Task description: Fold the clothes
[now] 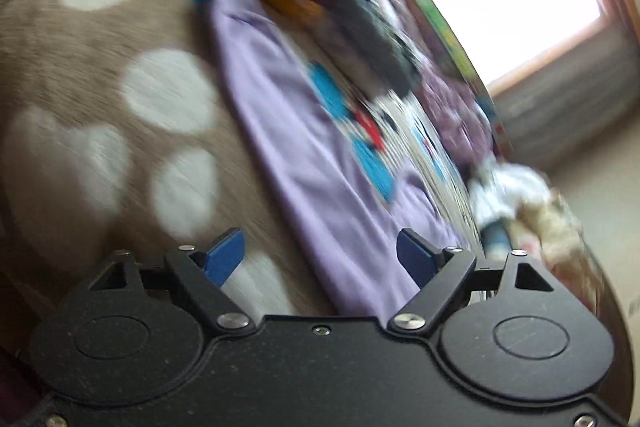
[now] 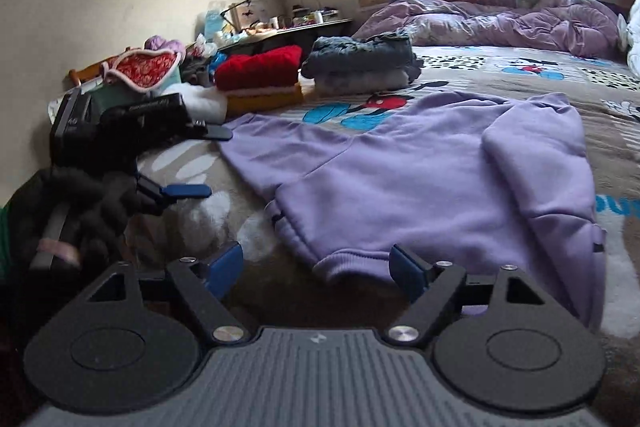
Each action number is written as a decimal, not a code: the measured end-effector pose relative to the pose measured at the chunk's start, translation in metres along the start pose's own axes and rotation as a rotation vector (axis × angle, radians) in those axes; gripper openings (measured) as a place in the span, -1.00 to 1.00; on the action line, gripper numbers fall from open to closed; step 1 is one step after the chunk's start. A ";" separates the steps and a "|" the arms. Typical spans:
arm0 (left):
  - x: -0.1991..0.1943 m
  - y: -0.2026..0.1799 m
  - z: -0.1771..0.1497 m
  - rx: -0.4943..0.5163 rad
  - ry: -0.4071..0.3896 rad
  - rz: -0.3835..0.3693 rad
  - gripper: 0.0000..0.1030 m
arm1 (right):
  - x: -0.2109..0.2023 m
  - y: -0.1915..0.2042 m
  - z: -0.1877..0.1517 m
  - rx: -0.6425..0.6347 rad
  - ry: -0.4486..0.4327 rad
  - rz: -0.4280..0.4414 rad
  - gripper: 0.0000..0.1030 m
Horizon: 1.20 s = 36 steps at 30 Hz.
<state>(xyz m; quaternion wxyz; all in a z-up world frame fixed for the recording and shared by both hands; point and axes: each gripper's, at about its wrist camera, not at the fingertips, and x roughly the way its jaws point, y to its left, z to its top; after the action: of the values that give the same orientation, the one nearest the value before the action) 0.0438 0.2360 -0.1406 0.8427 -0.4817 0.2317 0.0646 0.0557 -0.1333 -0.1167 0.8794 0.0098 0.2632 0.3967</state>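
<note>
To the left of the right claw [image 2: 318,269], the left claw [image 2: 218,163] hung with jaws apart and empty, while the right claw's 2 jaws also stood apart, the lilac sweatshirt [image 2: 420,179] lying just ahead on the bedspread [image 2: 600,99].

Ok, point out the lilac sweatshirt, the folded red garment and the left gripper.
lilac sweatshirt [image 2: 420,187], right wrist view, chest panel.
folded red garment [image 2: 260,67], right wrist view, top face.
left gripper [image 2: 200,163], right wrist view, between fingertips.

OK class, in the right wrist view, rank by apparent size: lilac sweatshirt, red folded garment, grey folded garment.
1. lilac sweatshirt, nearest, clearly largest.
2-3. grey folded garment and red folded garment: too alike to rank.
</note>
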 end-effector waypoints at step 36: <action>0.038 -0.112 0.102 0.166 -0.183 -0.057 -0.95 | -0.029 -0.078 -0.004 0.201 -0.205 -0.110 0.55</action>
<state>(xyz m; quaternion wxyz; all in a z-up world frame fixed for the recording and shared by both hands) 0.1481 0.2581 -0.0270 0.8987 -0.4088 0.1449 0.0650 0.0919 -0.2078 -0.1247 0.9167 0.1236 0.2103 0.3164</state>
